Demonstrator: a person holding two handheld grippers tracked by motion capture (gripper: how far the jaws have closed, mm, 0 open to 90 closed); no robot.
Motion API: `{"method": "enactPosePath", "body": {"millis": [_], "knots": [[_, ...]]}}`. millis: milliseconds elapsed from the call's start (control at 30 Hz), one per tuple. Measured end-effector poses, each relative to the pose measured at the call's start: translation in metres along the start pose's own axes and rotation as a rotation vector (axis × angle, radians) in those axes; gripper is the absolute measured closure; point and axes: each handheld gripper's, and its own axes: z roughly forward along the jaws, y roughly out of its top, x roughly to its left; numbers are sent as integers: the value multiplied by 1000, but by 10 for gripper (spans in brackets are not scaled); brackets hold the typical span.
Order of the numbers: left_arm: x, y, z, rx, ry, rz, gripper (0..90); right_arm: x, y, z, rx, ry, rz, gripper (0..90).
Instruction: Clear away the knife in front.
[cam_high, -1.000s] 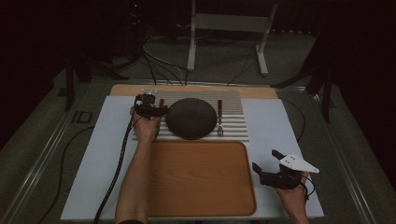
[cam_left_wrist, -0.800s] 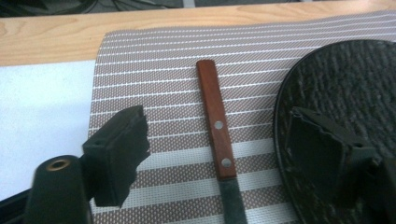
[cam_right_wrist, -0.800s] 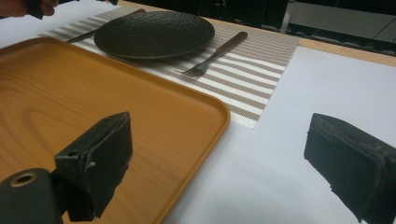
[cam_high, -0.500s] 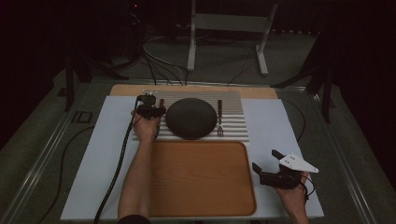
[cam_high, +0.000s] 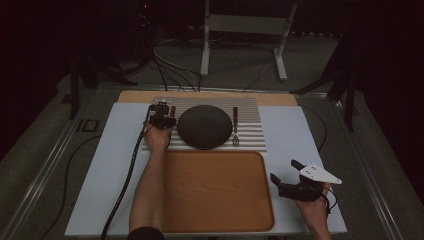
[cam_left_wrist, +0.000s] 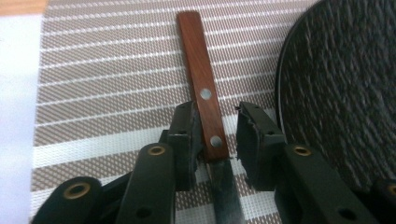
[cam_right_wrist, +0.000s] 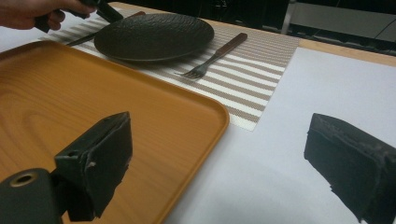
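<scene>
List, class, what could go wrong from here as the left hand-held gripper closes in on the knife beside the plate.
1. The left hand-held gripper straddles the knife at the handle's blade end; one jaw touches it, the other is apart, so closing could skew it.
2. The dark plate sits close beside the knife; a jaw could nudge it.
3. The striped placemat might shift if the jaws drag.

A dark, rough-textured round plate (cam_high: 204, 126) sits on a brown-and-white striped woven placemat (cam_high: 250, 131); the reddish-brown wooden knife handle (cam_left_wrist: 201, 88) has two silver rivets; the wooden tray (cam_high: 215, 190) is orange.

white stand (cam_high: 245, 30), floor cables (cam_high: 172, 70)
</scene>
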Motion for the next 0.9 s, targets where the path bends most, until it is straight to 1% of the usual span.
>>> {"method": "enactPosePath", "body": {"millis": [100,133,167,200,267,300,367,500,533,600,633,733,833,900], "knots": [[-2,-2,0,9,13,21,710,-1,0,1,2,1,2,77],[-2,-2,0,9,13,21,719,-1,0,1,2,1,2,77],[-3,-2,0,16,22,24,719,-1,0,1,1,2,2,77],[-3,-1,-1,23,27,21,743,0,0,2,1,4,1,77],[-3,-1,-2,34,30,12,750,0,0,2,3,5,-1,77],[-4,-1,-2,37,32,19,752,0,1,3,2,6,-1,77],[-4,-1,-3,41,32,24,754,0,1,3,1,7,-3,77],[-4,-1,-4,54,16,25,779,1,1,3,3,8,-4,77],[-4,-2,-5,51,8,33,782,1,1,3,2,8,-4,77],[-4,-3,-6,42,10,47,782,1,1,3,3,6,-2,77],[-3,-3,-7,34,-4,33,782,1,1,3,4,6,-1,77],[-2,-1,-13,20,-13,35,783,1,0,2,4,5,-2,77],[-1,1,-20,13,-4,48,782,2,0,3,5,7,-5,77],[-1,1,-22,12,-2,50,783,2,0,3,5,7,-5,77]]}}
